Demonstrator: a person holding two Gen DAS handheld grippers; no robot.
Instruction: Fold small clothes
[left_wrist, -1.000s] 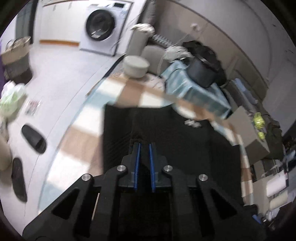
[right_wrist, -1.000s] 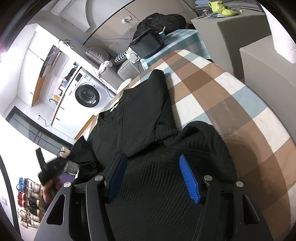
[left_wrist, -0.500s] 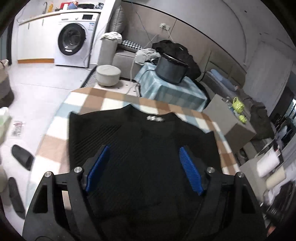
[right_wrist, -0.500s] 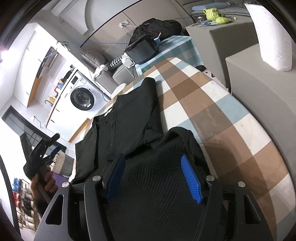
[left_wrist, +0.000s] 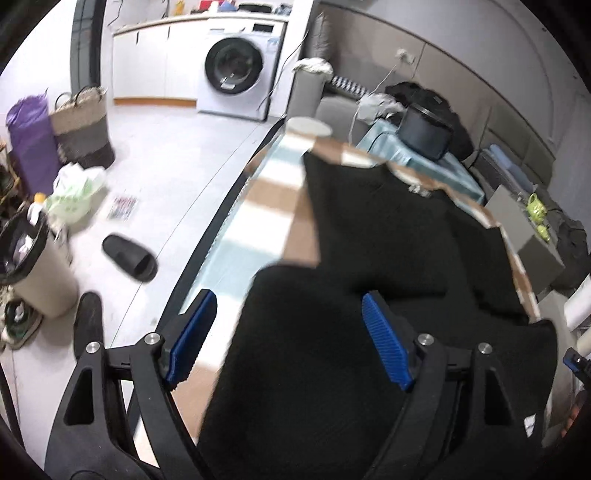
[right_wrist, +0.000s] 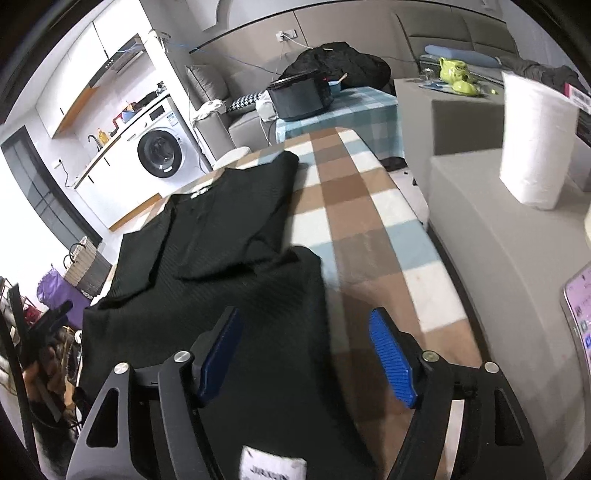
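Observation:
A black knit top (left_wrist: 388, 258) lies on the checked table (left_wrist: 266, 210), neck label at the far end, both sides folded in toward the middle. It also shows in the right wrist view (right_wrist: 229, 258). My left gripper (left_wrist: 291, 339) is open and empty above the garment's near left corner, at the table's left edge. My right gripper (right_wrist: 306, 354) is open and empty above the garment's near right edge, over the checked cloth (right_wrist: 369, 229). A white tag (right_wrist: 273, 469) shows on the fabric below the right gripper.
A washing machine (left_wrist: 236, 74) stands at the far side. Slippers (left_wrist: 129, 258), a bin (left_wrist: 33, 269) and bags (left_wrist: 74, 129) lie on the floor left of the table. A paper towel roll (right_wrist: 535, 140) stands on grey boxes to the right, a phone (right_wrist: 580, 314) near it.
My left gripper opened from shut, let go of the garment and swung left toward the table's left edge. My right gripper stayed open and shifted right along the near edge.

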